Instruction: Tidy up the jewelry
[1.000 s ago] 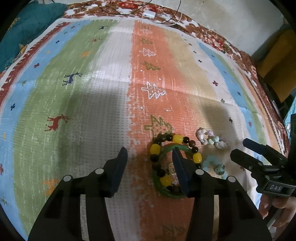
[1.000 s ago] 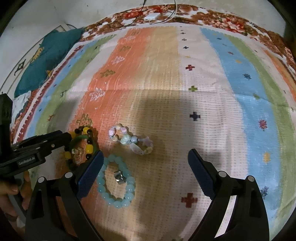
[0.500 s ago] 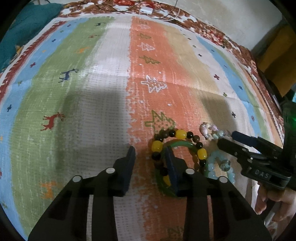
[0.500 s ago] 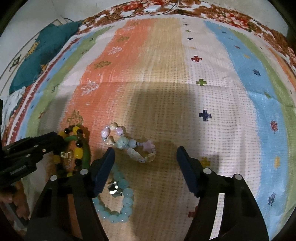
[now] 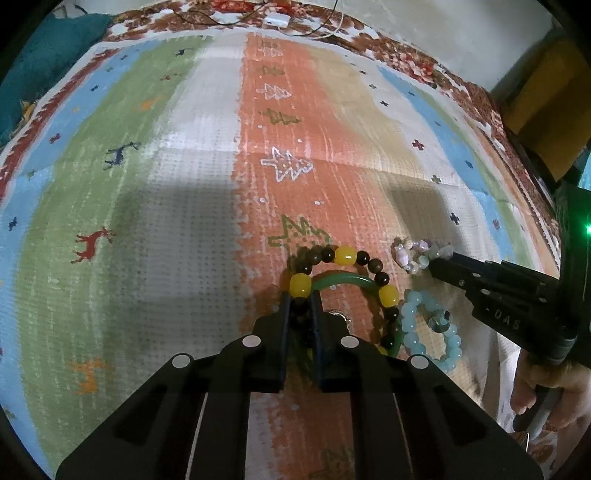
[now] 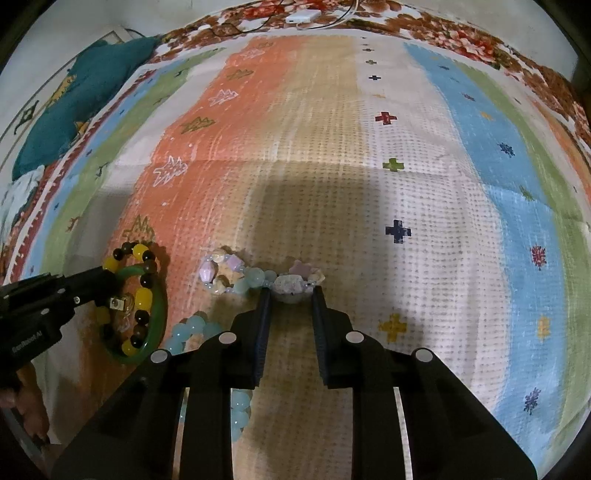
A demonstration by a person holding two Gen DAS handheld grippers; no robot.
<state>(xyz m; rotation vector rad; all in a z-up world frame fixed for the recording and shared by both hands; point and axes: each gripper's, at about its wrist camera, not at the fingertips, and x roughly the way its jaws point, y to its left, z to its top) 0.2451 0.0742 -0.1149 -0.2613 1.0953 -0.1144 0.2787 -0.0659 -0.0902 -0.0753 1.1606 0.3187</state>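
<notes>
The left gripper (image 5: 298,301) is clenched on the near-left run of the beaded bracelet (image 5: 345,275), dark beads caught between its narrow-set fingers, a yellow bead just beyond their tips. That bracelet lies overlapping a green bangle (image 5: 341,283) on the orange stripe of the striped cloth (image 5: 184,192). Just right of the bangle lies a pale blue bracelet (image 5: 430,330) with a small ring (image 5: 439,320) inside its loop, and beyond that the pastel bracelet (image 6: 258,275), stretched sideways. The right gripper (image 6: 290,295) reaches low over the cloth, its fingers straddling the pastel bracelet's right end with a white stone between the tips; whether they grip it or only flank it cannot be told. Left of the bangle the cloth runs bare across white, green and blue stripes; right of the pastel bracelet it is likewise bare. Farther off, the floral border ends the cloth, with a white charger (image 6: 303,15) and a teal cushion (image 6: 85,96) at the far left.
</notes>
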